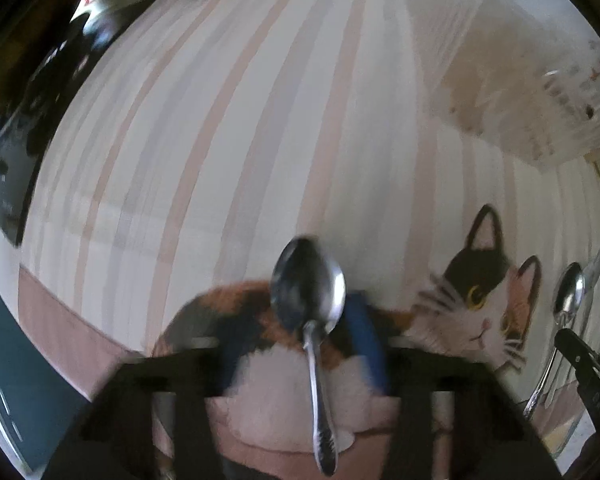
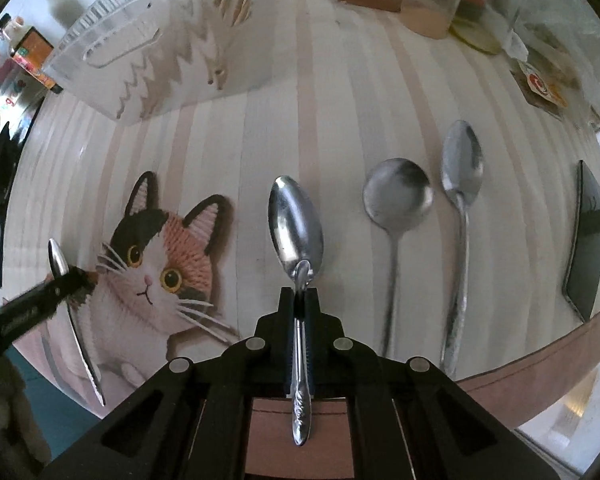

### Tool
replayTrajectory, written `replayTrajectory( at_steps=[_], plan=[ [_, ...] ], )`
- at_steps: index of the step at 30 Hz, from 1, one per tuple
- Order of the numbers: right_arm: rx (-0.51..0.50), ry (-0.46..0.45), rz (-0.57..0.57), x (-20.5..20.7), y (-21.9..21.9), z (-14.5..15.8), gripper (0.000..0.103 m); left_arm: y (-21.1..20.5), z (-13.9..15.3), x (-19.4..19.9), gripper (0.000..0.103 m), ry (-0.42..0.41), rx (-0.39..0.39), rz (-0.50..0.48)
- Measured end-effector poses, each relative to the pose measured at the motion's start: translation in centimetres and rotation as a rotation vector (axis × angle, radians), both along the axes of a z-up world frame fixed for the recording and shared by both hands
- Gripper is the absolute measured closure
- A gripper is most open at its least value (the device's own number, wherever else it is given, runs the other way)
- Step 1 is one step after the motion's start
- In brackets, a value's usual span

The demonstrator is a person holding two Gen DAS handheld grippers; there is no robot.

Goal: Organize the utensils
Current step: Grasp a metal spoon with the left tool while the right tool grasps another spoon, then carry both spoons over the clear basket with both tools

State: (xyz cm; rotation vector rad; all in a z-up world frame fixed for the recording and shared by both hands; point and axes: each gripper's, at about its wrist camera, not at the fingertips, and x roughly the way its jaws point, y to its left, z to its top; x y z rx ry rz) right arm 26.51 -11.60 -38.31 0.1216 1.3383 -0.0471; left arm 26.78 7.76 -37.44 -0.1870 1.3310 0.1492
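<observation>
**A:** Where the cat print covers the near left corner of the striped mat (image 2: pixel 340 92), what does the left gripper (image 1: pixel 296 340) have?

**B:** Plain spoon (image 1: pixel 308 284) between its fingers, bowl pointing to the far edge, handle running back toward the camera. The view is blurred. A gap shows on both sides of the handle, so the jaws stand apart and are not pressing on it. Can't tell whether the spoon rests on the mat or hangs clear of it.

**A:** And the right gripper (image 2: pixel 300 296)?

**B:** Fingers drawn together, clamped on the neck of a patterned spoon (image 2: pixel 296 224). Bowl sticks out ahead, hollow side up. The embossed handle passes back between the pads toward the mat's pink near border. It sits roughly mid-mat, just right of the cat's head. Contact with the mat: not readable.

**A:** Loose pieces?

**B:** Two, toward the right edge, lying flat. A round spoon (image 2: pixel 396 196) and beside it a long spoon (image 2: pixel 462 164), close but apart. Handles point to the near edge, bowls to the far edge, about parallel.

**A:** Anything at the far side?

**B:** A clear organiser (image 2: pixel 112 44) at the far left corner, a few thin sticks inside. A dark slab (image 2: pixel 588 240) lies at the right edge. Jars and packets crowd the far right corner, too blurred to name.
</observation>
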Motion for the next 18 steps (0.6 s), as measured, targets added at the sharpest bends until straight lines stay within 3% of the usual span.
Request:
replayTrajectory(
  at_steps=[8, 14, 18],
  plan=[
    [0.088, -0.019, -0.041, -0.6, -3.2, 2.2, 0.103, -0.8, 0.8, 0.5, 0.071, -0.023, 0.023, -0.044],
    [0.158, -0.048, -0.096, -1.2, -5.6, 3.4, 0.103, -1.0, 3.5, -0.9, 0.071, -0.076, 0.023, -0.052],
    [0.194, -0.090, -0.120, -0.6, -6.5, 5.9, 0.103, -0.6, 6.3, -1.1, 0.071, -0.123, 0.004, -0.065]
  ],
)
